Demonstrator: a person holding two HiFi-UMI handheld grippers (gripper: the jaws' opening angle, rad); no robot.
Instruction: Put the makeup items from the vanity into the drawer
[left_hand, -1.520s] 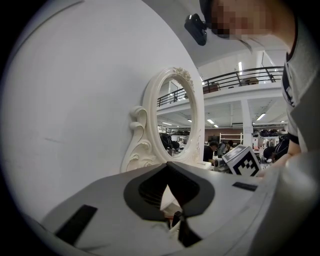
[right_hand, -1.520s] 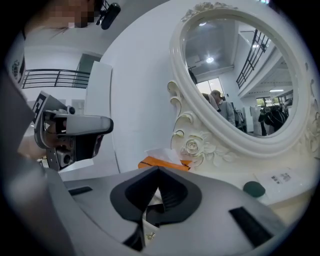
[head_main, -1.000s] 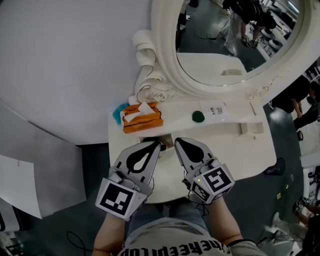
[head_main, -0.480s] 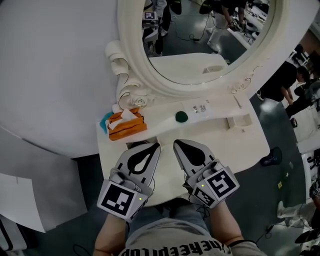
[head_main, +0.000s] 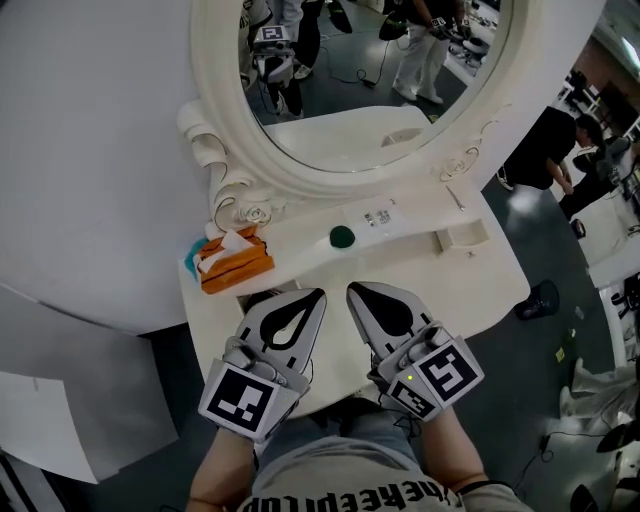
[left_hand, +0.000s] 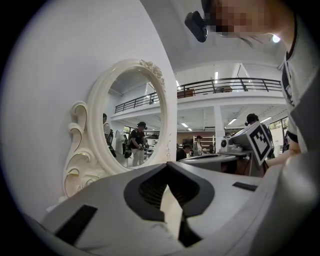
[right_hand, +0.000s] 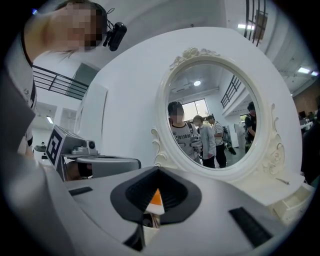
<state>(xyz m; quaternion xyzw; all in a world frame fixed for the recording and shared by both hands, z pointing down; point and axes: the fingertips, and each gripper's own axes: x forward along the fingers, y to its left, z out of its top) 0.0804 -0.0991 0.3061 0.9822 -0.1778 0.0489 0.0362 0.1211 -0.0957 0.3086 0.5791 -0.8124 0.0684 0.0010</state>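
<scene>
A: Head view first. How far along?
B: Hardly begun, judging by the layout. Nothing lifted yet: green round item (head_main: 343, 237) at frame centre, flat white pack (head_main: 378, 217) just right of it, thin stick (head_main: 455, 198) further right, all lying on the vanity (head_main: 470, 290) below the mirror (head_main: 350, 90). No drawer clearly made out.
A: Claws?
B: Left gripper (head_main: 318, 292) and right gripper (head_main: 352, 288) low in the frame, side by side, both clenched on nothing, well short of the items.
A: Headings?
B: No telling for the round one. Pack's long axis along the vanity's back edge, lower left to upper right. Stick's long axis across that, upper left to lower right; working end too small to tell.
A: Left gripper view?
B: Left gripper (left_hand: 167, 167) pinched together, empty. Only the mirror (left_hand: 132, 120) at left, no item in sight.
A: Right gripper view?
B: Right gripper (right_hand: 159, 172) closed tight, empty. Behind the tips a sliver of orange, likely the orange tissue pack (right_hand: 156, 198). Thin stick (right_hand: 282, 181) near the right edge, slanting down to the right.
</scene>
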